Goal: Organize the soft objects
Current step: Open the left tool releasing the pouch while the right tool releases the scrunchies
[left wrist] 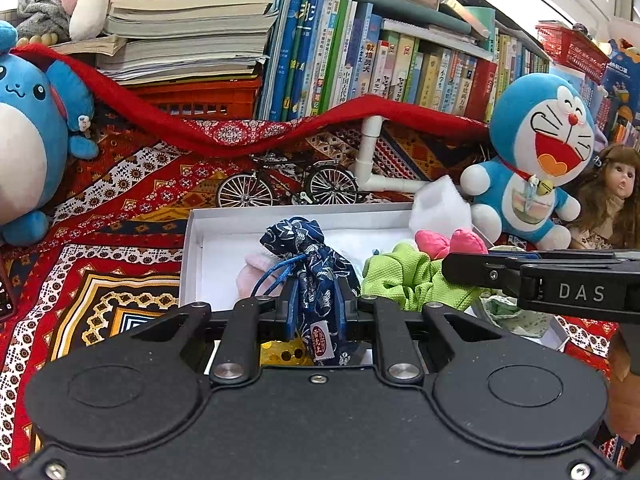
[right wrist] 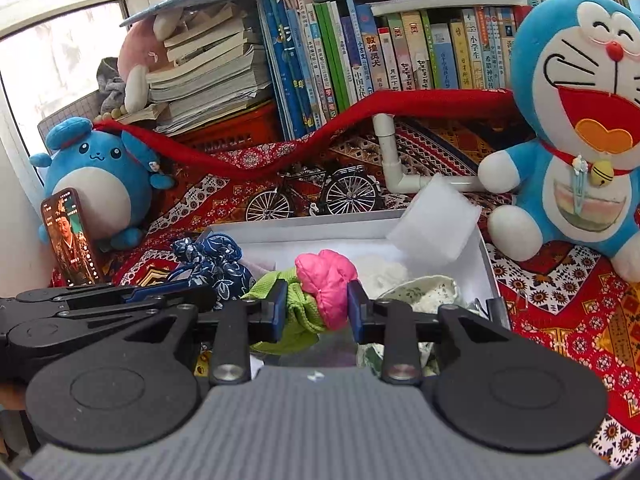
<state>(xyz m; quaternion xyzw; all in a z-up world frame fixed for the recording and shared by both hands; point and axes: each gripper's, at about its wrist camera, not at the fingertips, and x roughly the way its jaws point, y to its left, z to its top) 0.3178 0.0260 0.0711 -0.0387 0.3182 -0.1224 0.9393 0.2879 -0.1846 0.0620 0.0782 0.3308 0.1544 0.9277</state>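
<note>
Left gripper (left wrist: 316, 308) was clamped tight on a navy floral drawstring pouch (left wrist: 316, 276) over the white box (left wrist: 224, 216), while the right gripper (right wrist: 318, 312) pinched a pink-and-green soft toy (right wrist: 320, 288) above that same box, both just side by side.

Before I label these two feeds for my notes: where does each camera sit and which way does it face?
Left wrist: sits on the left tongs, looks forward and down at the white box; own fingers pinch a navy drawstring pouch, and the right tongs enter from the right.
Right wrist: sits on the right tongs, same heading; own fingers pinch a pink and green soft toy, left tongs at left.
Shared: box, pouch, model bicycle, Doraemon plush, bookshelf.
</note>
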